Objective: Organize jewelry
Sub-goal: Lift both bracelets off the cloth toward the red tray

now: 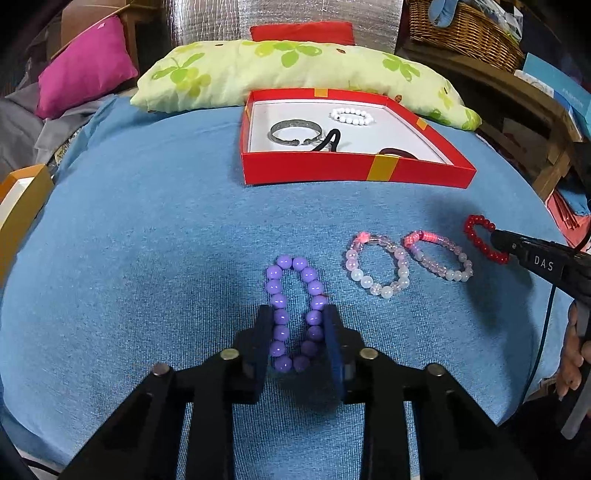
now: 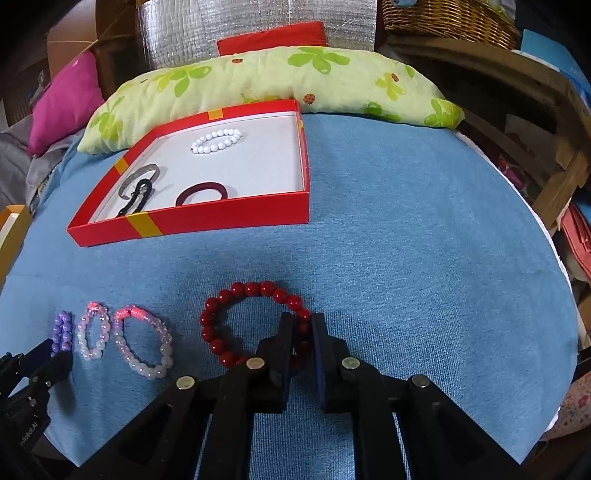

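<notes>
A purple bead bracelet (image 1: 284, 263) lies on the blue cloth, squeezed long and narrow between the pads of my left gripper (image 1: 297, 312), which is shut on it. To the right, my right gripper (image 2: 303, 321) is shut on the right side of a red bead bracelet (image 2: 255, 288); the left wrist view shows its tip (image 1: 496, 238) on that bracelet (image 1: 474, 236). Two pink-and-white bead bracelets (image 1: 376, 290) (image 1: 452, 275) lie between them. Behind stands a red box (image 1: 332, 171) holding a white bead bracelet (image 1: 351, 115), a silver bangle (image 1: 280, 129) and two hair ties.
A green leaf-print pillow (image 1: 295, 62) lies behind the box, with a magenta cushion (image 1: 85, 66) at the far left. A yellow box (image 1: 22, 206) sits at the cloth's left edge. Wooden furniture and a wicker basket (image 1: 465, 33) stand to the right. A person's hand (image 1: 572, 354) holds the right gripper.
</notes>
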Demonstrator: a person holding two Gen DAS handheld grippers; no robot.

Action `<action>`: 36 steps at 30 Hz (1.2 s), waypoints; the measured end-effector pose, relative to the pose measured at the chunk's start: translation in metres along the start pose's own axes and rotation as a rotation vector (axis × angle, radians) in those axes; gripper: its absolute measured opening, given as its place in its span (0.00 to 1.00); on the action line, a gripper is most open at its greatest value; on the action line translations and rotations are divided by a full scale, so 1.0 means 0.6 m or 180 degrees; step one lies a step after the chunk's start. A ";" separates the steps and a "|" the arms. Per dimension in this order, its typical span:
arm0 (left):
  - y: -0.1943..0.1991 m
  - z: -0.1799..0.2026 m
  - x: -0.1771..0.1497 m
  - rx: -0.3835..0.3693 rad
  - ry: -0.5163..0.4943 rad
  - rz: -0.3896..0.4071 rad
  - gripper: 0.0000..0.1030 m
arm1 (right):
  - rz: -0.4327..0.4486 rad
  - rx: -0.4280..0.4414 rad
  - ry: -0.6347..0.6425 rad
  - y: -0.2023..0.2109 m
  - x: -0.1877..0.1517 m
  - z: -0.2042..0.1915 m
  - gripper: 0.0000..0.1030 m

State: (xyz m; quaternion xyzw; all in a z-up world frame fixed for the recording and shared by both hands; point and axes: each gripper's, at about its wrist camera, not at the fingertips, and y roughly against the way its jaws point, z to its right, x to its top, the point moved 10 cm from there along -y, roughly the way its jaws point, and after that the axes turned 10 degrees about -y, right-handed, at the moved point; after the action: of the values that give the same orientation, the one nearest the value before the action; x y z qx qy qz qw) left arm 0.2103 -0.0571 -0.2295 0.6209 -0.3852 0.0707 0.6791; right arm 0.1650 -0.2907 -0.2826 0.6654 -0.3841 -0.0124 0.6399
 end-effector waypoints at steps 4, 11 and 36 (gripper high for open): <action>0.002 0.003 0.002 0.0043 -0.0033 -0.0004 0.19 | -0.0003 -0.0009 -0.0006 -0.001 0.001 -0.002 0.11; 0.012 0.015 0.014 0.0038 -0.0100 0.0081 0.06 | -0.0003 0.0126 -0.0058 0.007 0.001 -0.005 0.10; 0.002 -0.017 0.001 -0.0310 0.0304 -0.0065 0.32 | -0.0201 0.0425 -0.0425 0.008 0.002 0.013 0.10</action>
State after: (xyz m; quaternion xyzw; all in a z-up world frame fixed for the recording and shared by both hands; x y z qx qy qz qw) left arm 0.2143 -0.0477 -0.2276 0.5870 -0.3489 0.0745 0.7268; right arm 0.1595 -0.2973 -0.2792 0.7161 -0.4048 -0.0512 0.5664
